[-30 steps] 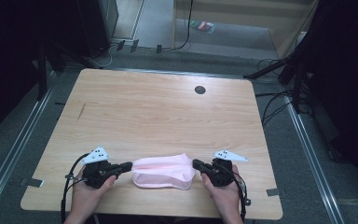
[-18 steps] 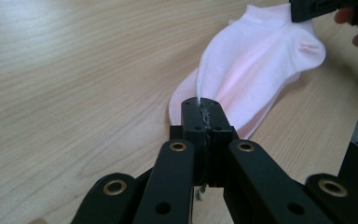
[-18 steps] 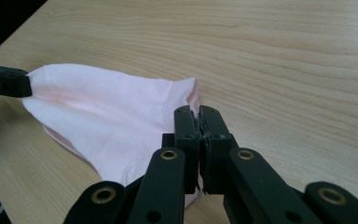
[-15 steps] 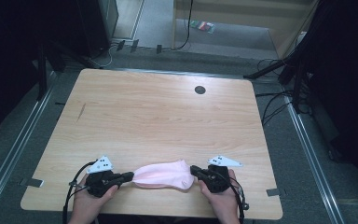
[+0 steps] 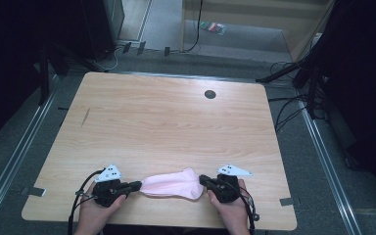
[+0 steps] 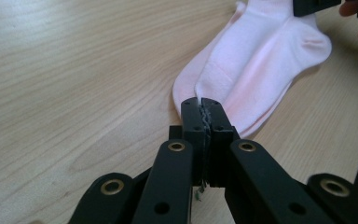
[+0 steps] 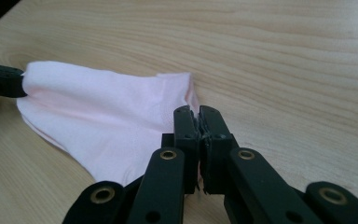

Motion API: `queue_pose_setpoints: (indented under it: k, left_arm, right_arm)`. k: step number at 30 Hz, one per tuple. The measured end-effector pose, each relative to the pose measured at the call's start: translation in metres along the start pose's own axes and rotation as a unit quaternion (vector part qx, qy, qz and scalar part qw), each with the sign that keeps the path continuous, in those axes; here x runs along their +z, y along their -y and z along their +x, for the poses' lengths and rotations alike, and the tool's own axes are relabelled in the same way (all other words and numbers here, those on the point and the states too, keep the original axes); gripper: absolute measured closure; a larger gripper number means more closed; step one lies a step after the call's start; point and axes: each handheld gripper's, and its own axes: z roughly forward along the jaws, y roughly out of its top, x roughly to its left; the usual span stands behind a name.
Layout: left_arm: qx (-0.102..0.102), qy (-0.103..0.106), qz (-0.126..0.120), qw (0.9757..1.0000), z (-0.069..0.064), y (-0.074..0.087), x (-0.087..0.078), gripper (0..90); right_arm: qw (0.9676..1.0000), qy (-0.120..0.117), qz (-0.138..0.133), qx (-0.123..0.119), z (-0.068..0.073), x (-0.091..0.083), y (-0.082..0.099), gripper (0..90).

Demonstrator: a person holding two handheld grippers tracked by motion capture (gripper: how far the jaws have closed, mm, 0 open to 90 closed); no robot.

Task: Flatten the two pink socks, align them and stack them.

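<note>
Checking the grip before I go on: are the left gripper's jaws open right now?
No, the left gripper has its jaws pressed together on the edge of the pink sock.

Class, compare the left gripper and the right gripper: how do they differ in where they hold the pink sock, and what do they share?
The left gripper pinches the pink sock at its narrow left end; the right gripper pinches the wider right end. The left gripper's grey plate sits nearer the table's middle than the right gripper's plate does. Both have black jaws shut on the sock, near the table's front edge.
</note>
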Motion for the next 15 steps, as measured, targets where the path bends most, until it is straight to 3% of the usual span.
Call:
queue_pose_setpoints:
  k: [4,8,12,15]
  left_arm:
    - [-0.018,0.019,-0.013,0.9996,0.002,-0.001,-0.004,90.0]
    - [-0.022,0.027,-0.002,0.9994,0.003,0.000,0.000,90.0]
    - [-0.013,0.004,0.008,0.9999,0.001,0.002,0.005,85.4]
    - [-0.013,-0.038,-0.015,0.9991,0.001,0.002,0.002,64.6]
  right_arm:
    - [0.9999,-0.006,-0.014,0.000,0.002,-0.007,-0.003,87.5]
    - [0.9999,-0.004,-0.012,-0.001,-0.001,-0.008,-0.003,87.4]
    - [1.0000,-0.001,0.002,-0.006,-0.003,-0.002,0.000,86.0]
    - [0.9997,-0.004,-0.005,-0.022,-0.001,0.002,0.002,68.9]
